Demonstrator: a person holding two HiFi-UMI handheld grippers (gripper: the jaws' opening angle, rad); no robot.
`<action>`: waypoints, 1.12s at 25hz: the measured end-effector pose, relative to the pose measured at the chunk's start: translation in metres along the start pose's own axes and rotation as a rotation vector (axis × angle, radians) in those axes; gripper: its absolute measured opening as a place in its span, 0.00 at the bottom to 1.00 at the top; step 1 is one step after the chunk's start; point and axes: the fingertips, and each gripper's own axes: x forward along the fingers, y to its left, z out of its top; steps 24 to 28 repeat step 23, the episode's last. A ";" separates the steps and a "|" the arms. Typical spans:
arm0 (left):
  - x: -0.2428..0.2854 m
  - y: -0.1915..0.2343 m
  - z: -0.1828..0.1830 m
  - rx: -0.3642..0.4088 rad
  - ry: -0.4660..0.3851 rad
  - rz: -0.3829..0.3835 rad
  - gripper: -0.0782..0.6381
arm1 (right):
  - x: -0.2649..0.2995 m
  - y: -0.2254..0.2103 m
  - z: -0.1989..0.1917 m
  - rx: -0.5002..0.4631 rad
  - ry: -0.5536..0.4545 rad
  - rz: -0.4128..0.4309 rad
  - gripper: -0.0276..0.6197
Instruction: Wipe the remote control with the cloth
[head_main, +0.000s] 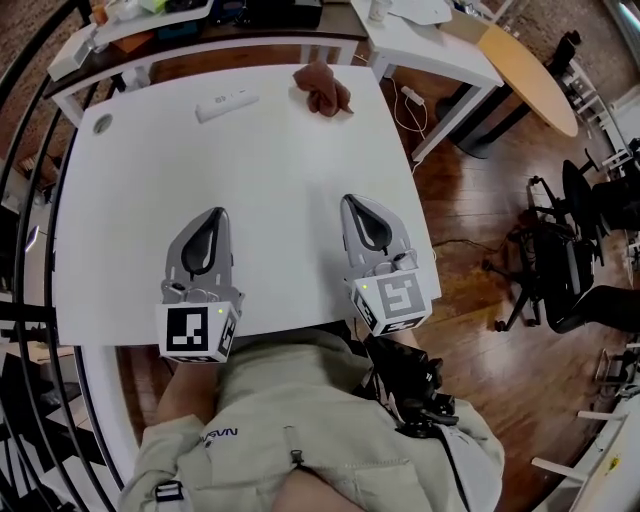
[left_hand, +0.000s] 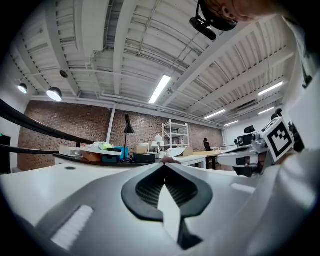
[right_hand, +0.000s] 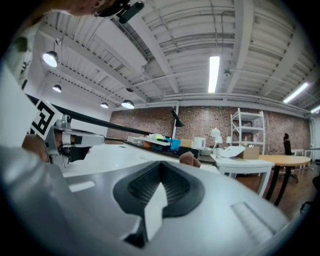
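Bare white counter (head_main: 280, 170) stretches open from the left tool (head_main: 212, 213) and right tool (head_main: 354, 202) to its far edge, where only a slim white plastic remote control (head_main: 226, 104) and a crumpled brown cloth (head_main: 322, 88) lie, apart from each other.

Hand-held gripper (left_hand: 164, 166), jaws together, white table (left_hand: 31, 181)

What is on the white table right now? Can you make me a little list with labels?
Table: white
Cloth: brown, bunched up, at the far edge
Remote: white, far side, left of the cloth, not touching it
Left gripper: near edge, jaws together, holding nothing
Right gripper: near edge, jaws together, holding nothing
Wiping: not started yet
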 end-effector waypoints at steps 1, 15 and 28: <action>-0.001 0.003 -0.002 0.002 0.009 0.002 0.11 | 0.000 -0.001 -0.001 0.011 0.000 -0.005 0.05; 0.009 0.003 -0.013 0.003 0.068 0.002 0.11 | 0.001 -0.005 0.002 0.005 0.012 -0.030 0.05; 0.008 0.002 -0.021 -0.008 0.103 -0.007 0.11 | -0.002 -0.002 -0.004 0.005 0.027 -0.034 0.05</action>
